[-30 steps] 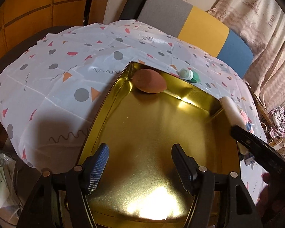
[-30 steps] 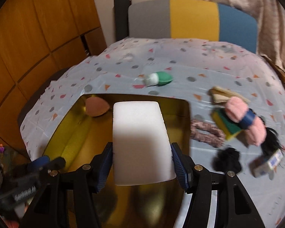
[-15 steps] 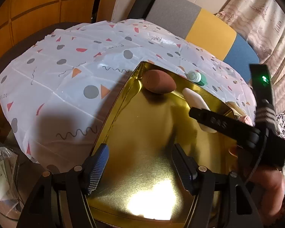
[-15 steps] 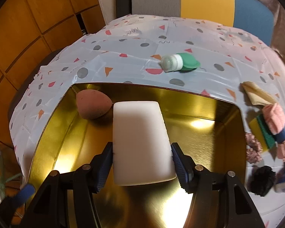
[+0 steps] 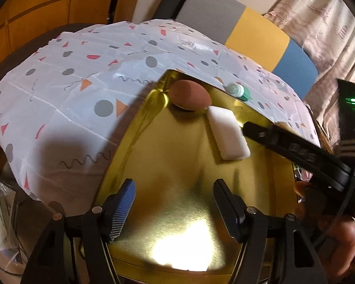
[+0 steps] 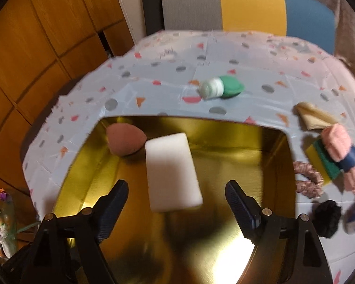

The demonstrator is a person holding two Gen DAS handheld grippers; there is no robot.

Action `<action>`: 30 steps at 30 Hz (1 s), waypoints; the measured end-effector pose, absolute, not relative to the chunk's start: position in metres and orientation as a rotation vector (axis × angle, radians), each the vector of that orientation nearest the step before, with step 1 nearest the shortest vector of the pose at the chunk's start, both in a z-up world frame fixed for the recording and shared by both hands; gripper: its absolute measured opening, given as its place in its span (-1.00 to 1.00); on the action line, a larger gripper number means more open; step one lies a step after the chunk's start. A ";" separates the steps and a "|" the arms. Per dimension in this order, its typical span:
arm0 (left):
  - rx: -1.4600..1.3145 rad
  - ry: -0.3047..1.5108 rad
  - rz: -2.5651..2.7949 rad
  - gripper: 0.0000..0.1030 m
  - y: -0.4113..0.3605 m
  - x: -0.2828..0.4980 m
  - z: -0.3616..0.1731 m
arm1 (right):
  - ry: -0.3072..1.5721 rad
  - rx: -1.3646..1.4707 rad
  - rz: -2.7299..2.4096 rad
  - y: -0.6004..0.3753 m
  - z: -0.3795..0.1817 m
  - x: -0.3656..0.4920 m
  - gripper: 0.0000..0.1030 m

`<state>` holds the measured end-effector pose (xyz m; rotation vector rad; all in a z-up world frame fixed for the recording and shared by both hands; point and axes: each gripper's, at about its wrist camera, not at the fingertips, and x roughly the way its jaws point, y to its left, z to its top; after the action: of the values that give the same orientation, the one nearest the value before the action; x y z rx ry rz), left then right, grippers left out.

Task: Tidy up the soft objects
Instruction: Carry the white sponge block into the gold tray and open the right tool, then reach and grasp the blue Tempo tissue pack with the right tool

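Observation:
A white sponge block (image 6: 172,172) lies flat in the gold tray (image 6: 236,161), its far corner next to a brown egg-shaped sponge (image 6: 125,139). My right gripper (image 6: 176,185) is over the tray. Its jaws are opening, and the block's near end lies between them with a gap on each side. The left wrist view shows the same white block (image 5: 227,132), the brown sponge (image 5: 190,95) and one right finger (image 5: 272,137) beside the block. My left gripper (image 5: 173,187) hangs open and empty over the tray's near part (image 5: 177,177).
On the patterned tablecloth beyond the tray lies a green and white bottle (image 6: 221,88). To the tray's right lie a beige cloth (image 6: 314,118), a pink roll with a blue band (image 6: 343,149), a yellow-green sponge (image 6: 324,161), a pinkish scrunchie (image 6: 307,182) and a black scrunchie (image 6: 326,217). A chair (image 6: 224,2) stands behind.
The right gripper carried the white block in over the tray, then spread its jaws. The block now rests on the tray floor by the brown sponge. The left gripper stayed put.

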<state>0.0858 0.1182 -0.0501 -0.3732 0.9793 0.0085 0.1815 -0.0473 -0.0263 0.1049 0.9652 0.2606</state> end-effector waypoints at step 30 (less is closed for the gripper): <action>-0.154 0.917 -0.351 0.34 0.013 0.042 -0.032 | 0.872 0.263 -0.384 -0.292 -0.043 0.082 0.76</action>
<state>0.0418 0.0129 -0.0320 -0.1537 0.9168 -0.3515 0.0817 -0.2920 -0.0430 0.2634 0.8720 -0.3840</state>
